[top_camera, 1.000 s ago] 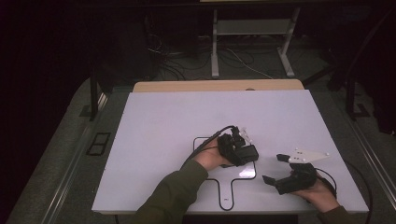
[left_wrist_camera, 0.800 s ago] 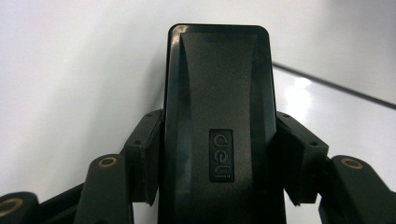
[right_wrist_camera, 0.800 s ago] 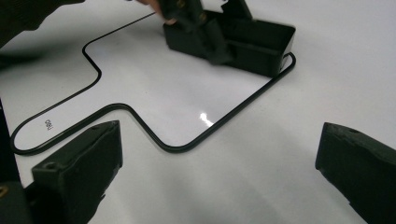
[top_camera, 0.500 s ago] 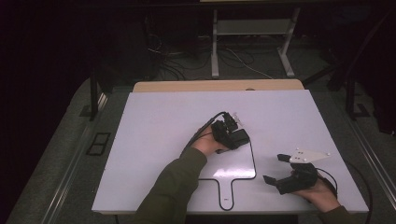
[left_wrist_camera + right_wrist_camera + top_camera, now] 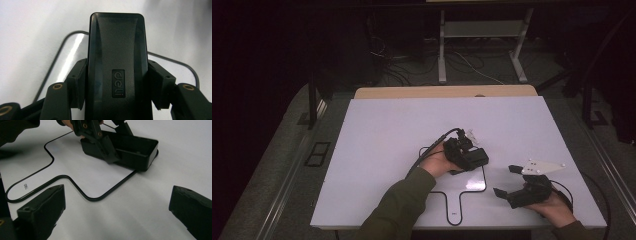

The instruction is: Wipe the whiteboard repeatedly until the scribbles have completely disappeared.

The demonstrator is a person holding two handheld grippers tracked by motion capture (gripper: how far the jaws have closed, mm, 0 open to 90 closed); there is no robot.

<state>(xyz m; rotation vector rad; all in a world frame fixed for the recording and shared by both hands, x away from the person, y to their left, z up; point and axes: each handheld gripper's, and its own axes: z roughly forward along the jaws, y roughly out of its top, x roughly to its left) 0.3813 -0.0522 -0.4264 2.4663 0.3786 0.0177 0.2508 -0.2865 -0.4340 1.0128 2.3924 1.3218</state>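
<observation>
Since the earlier frames the left gripper [image 5: 472,156] has been carried forward and away from the person, from just beside the right gripper [image 5: 508,184] to the far right corner of the black outline [image 5: 484,184] drawn on the white table [image 5: 377,150]; the right gripper has stayed near the table's front right edge.

A black box [image 5: 116,62] is clamped between the left gripper's jaws. In the left gripper view it is seen as a long, smooth, dark plastic piece with rounded corners and a small raised label reading "deli" near the jaws; both jaws are pressed against its long sides. In the right gripper view the same black box [image 5: 135,150] is shown as a shallow open tray with low walls, resting on the table at the corner of the outline, its far end over the drawn line. Whether it is fully set down or slightly lifted cannot be told.

The box extends forward beyond the left gripper's jaws, gripped at its near end. The right gripper [image 5: 117,207] is held with its jaws wide apart and nothing between them, well apart from the box, with bare table and part of the outline lying between.
</observation>
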